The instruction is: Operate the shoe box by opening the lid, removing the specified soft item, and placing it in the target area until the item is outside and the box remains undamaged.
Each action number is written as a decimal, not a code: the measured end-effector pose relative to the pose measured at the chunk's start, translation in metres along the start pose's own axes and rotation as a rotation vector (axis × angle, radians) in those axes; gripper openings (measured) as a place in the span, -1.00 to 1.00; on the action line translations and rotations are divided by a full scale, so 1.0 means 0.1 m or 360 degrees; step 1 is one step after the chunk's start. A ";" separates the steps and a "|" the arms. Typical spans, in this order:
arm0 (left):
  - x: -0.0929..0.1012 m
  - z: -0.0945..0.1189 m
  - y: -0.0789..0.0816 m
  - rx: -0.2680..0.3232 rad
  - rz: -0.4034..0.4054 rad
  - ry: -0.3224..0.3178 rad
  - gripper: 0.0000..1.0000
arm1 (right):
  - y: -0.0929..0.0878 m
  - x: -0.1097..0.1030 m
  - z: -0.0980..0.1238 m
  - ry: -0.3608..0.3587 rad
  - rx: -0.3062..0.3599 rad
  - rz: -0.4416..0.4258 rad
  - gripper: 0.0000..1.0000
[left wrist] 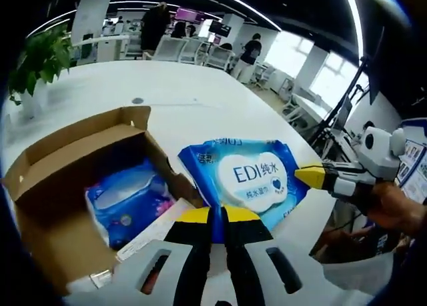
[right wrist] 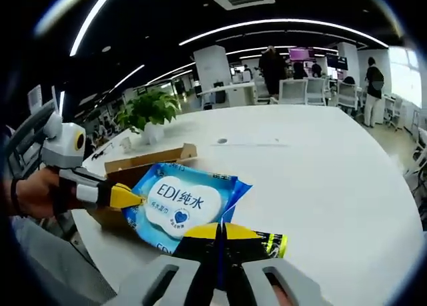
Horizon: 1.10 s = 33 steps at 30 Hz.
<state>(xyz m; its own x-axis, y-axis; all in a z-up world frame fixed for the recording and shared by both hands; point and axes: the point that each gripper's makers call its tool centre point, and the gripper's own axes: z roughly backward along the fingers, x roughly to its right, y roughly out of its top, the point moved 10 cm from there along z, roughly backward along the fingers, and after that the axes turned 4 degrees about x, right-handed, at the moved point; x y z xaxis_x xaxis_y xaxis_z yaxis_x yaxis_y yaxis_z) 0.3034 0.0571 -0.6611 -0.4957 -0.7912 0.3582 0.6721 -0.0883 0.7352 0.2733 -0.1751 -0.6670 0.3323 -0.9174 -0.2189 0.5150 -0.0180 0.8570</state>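
Wet-wipes pack [left wrist: 250,179]: pinched by closed left gripper [left wrist: 218,216] and closed right gripper [right wrist: 220,231], beside open shoe box [left wrist: 73,186] on white table [right wrist: 320,173]

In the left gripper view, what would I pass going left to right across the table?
Potted green plant → open brown cardboard box → small blue tissue pack inside it → large blue wipes pack → yellow-tipped right gripper.

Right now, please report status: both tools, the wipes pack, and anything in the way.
Both tools shut on the wipes pack, left tool, right tool. Pack outside the open shoe box. Second blue pack inside. Nothing in the way.
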 end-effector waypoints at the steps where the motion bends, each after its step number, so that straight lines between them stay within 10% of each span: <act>1: 0.03 -0.03 0.00 -0.0010 -0.0014 -0.0009 -0.93 | -0.01 0.01 0.03 -0.0008 0.0001 -0.0007 -1.00; 33: 0.17 -0.61 -0.36 -0.0261 -0.0082 -0.0054 -0.96 | -0.45 0.46 0.01 -0.0094 -0.0165 -0.0065 -1.00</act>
<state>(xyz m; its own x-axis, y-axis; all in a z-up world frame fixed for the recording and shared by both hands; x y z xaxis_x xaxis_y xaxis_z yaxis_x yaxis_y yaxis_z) 0.3043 0.0104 -0.7167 -0.5481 -0.7624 0.3440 0.7248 -0.2278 0.6502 0.2643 -0.2175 -0.7154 0.2635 -0.9387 -0.2223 0.6070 -0.0178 0.7945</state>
